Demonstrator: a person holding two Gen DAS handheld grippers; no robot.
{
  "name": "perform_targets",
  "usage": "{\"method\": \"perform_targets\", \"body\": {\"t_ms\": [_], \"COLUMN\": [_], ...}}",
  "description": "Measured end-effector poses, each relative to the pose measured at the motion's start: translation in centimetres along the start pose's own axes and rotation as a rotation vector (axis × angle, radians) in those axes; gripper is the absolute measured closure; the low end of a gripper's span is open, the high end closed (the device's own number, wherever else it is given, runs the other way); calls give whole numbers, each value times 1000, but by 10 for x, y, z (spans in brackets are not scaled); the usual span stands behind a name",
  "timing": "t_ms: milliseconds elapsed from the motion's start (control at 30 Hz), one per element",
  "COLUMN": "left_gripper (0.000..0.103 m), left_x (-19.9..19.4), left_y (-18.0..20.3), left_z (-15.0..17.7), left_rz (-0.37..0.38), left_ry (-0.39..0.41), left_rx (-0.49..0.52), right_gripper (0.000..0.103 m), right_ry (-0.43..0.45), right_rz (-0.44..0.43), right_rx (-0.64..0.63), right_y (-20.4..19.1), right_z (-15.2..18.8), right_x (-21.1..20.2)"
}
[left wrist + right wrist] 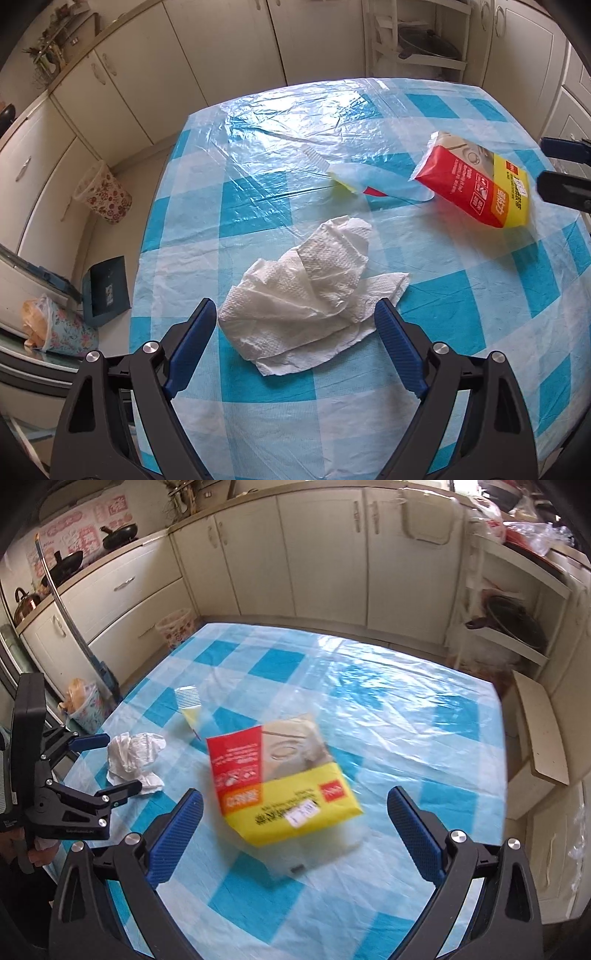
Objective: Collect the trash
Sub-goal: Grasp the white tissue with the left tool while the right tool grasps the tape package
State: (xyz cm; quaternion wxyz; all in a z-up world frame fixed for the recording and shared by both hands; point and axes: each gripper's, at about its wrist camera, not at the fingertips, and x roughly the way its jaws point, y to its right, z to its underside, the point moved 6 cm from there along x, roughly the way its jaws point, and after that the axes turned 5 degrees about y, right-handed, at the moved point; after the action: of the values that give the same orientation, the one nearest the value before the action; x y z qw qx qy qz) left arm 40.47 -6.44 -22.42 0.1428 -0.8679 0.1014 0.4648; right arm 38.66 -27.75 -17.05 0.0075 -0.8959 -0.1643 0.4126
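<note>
Crumpled paper towel (314, 295) lies between the spread fingers of the left claw (295, 314), near the worktop's (258, 424) left edge; neither pad is seen to touch it. Right claw (295, 805) is likewise wide apart, holding nothing, its tips on either side of a red-and-yellow packet (284, 782) at mid-worktop. Beyond both lies a comb (188, 698) in a clear wrapper. Bare checked cloth stretches to the far edge, floor and cabinets (317, 550) behind.

Left gripper (293, 314) and right gripper (295, 805): black plastic triangular-cutout frames, silver round screws at the pivots, ribbed blue finger pads (192, 347); bare skin of a hand (35, 853) shows under the left gripper's black handle
</note>
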Motion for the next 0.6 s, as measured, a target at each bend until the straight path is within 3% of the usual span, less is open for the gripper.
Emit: {"method": "perform_targets", "body": {"t_ms": [200, 267, 333, 433, 600], "left_gripper": [20, 29, 54, 81, 94], "left_x": [5, 4, 1, -2, -2], "left_y": [-3, -3, 0, 6, 8], "left_z": [2, 3, 3, 2, -2], "left_rz": [44, 78, 100, 114, 157], "left_ry": [-10, -19, -19, -20, -27], "left_rx": [-19, -39, -38, -38, -68], "right_gripper": [7, 7, 7, 7, 7], "right_ry": [-48, -67, -85, -106, -132], "right_rz": [13, 22, 35, 40, 35], "right_rx": [-23, -31, -39, -37, -40], "right_y": [-7, -7, -7, -4, -4], "right_z": [-2, 0, 2, 4, 6], "right_x": [23, 30, 37, 43, 54]}}
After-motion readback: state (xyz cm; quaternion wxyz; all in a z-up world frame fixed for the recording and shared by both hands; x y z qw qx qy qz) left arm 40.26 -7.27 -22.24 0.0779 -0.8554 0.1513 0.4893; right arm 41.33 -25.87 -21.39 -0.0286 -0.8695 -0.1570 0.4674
